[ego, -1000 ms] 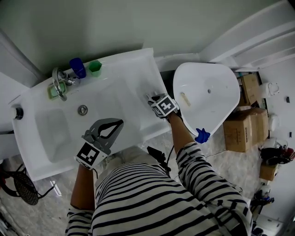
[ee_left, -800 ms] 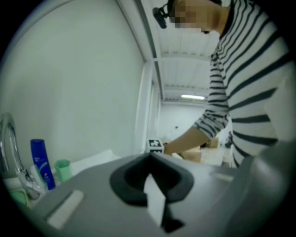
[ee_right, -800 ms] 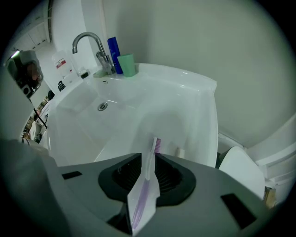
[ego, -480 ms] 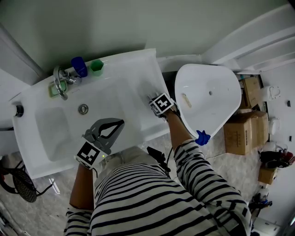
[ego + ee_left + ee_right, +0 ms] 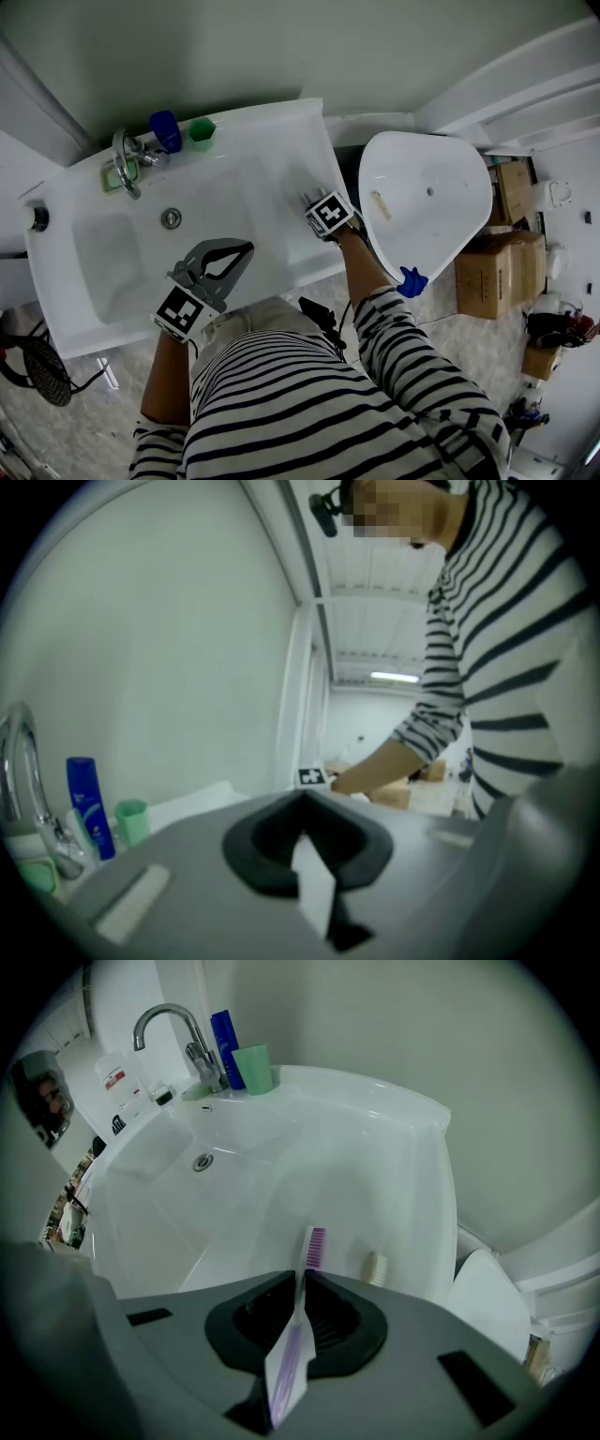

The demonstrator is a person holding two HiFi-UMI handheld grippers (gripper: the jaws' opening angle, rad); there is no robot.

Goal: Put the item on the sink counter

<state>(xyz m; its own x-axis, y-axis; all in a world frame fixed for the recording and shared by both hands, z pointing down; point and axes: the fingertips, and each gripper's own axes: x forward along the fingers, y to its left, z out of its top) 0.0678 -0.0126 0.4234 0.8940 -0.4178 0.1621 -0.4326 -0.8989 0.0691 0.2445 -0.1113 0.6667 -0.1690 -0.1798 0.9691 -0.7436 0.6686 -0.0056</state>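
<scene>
Pressure is being applied by the right tongs [image 5: 302, 1279] to a toothbrush [image 5: 291, 1358]. Its lilac handle is being clamped between the jaws, which have just been closing on it. The purple-bristled head is being left sticking out past the jaw tips, and the whole is being pointed steeply down at the flat right part of the white sink bench [image 5: 281, 150]. Whether the head is touching that surface cannot be told. A small pale object [image 5: 375, 1267] is being shown just right of the toothbrush head in the right gripper view; what it is cannot be made out. The left tongs [image 5: 305, 806] are being held shut with nothing between them, roughly level, over the front part of the sink and well apart from the right tongs. Between the two, the basin [image 5: 112, 253] is being left uncovered, its drain [image 5: 171, 218] being shown near the middle. At the back left corner a tap [image 5: 124, 164], a blue bottle [image 5: 166, 130] and a green cup [image 5: 201, 133] are being kept close together, the bottle and the cup upright. A white toilet lid [image 5: 431, 216] is being shown just right of the bench, with cardboard boxes [image 5: 497, 262] on the floor beyond it.
</scene>
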